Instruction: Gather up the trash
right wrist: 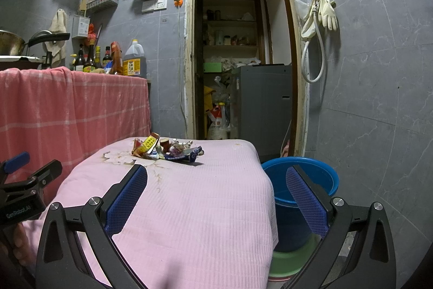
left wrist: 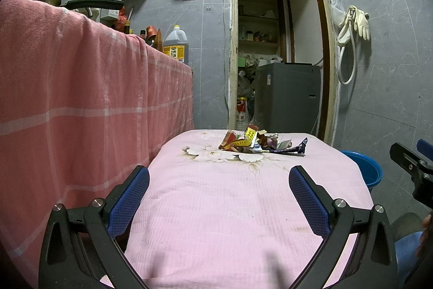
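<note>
While lying heaped at the far end of the pink cloth point(left wrist: 243, 207), well apart from both tools, the trash point(left wrist: 259, 144) looks light, crinkly and slippery, likely to slide rather than lift. Left gripper point(left wrist: 219, 197) spread wide and empty over the near cloth; right gripper point(right wrist: 216, 197) likewise wide apart and empty, one finger in front of the blue bucket point(right wrist: 322, 175) beside the table. Best pinched at a raised crumpled fold, perhaps the yellow wrapper point(right wrist: 150, 144), not a flat edge.
</note>
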Demonstrator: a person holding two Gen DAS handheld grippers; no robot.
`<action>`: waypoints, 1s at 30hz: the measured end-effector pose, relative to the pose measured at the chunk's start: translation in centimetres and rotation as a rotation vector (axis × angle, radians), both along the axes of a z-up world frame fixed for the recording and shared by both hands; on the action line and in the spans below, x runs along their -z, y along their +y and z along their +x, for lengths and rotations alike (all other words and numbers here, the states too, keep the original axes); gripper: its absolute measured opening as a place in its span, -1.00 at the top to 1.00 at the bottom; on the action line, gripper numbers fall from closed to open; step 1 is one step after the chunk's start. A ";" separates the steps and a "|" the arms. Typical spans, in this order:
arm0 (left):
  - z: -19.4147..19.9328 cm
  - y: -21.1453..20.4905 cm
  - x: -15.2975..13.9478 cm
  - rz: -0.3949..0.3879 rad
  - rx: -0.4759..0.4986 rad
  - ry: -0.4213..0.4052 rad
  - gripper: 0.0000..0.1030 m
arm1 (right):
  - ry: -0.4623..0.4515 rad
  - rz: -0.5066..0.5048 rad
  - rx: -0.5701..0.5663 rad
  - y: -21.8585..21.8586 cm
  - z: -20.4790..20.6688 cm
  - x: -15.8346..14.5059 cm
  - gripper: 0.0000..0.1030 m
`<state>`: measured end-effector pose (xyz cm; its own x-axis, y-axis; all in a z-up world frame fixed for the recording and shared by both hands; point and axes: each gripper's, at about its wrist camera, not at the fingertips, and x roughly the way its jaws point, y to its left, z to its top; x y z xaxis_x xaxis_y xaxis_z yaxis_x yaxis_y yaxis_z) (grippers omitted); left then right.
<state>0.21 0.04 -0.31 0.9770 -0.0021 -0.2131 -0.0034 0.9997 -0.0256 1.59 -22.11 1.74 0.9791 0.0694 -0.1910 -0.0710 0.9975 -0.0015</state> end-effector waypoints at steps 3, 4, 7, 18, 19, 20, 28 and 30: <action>0.0 0.0 0.0 -0.001 -0.001 0.000 -0.96 | 0.000 -0.001 0.000 0.0 0.0 0.0 -1.00; 0.0 0.0 -0.1 -0.003 -0.002 0.000 -0.96 | 0.000 -0.001 0.000 0.0 0.0 0.1 -1.00; 0.0 0.2 0.2 -0.006 -0.005 0.002 -0.96 | -0.001 0.000 0.000 0.0 0.0 0.0 -1.00; 0.4 0.1 -0.3 0.001 -0.015 -0.009 -0.96 | -0.011 0.004 -0.012 0.4 -0.1 -0.7 -1.00; 0.5 0.0 -0.4 0.006 -0.017 -0.011 -0.96 | -0.013 0.005 -0.017 0.2 -0.1 -0.9 -1.00; 0.7 0.0 -0.6 0.012 -0.024 -0.012 -0.96 | -0.016 0.004 -0.020 0.1 0.0 -1.0 -1.00; 3.7 0.5 -2.7 0.006 -0.047 -0.007 -0.96 | -0.055 0.017 -0.055 -0.1 2.9 -2.4 -1.00; 4.7 0.6 -3.3 0.007 -0.054 -0.006 -0.96 | -0.074 0.017 -0.056 -0.1 3.7 -2.9 -1.00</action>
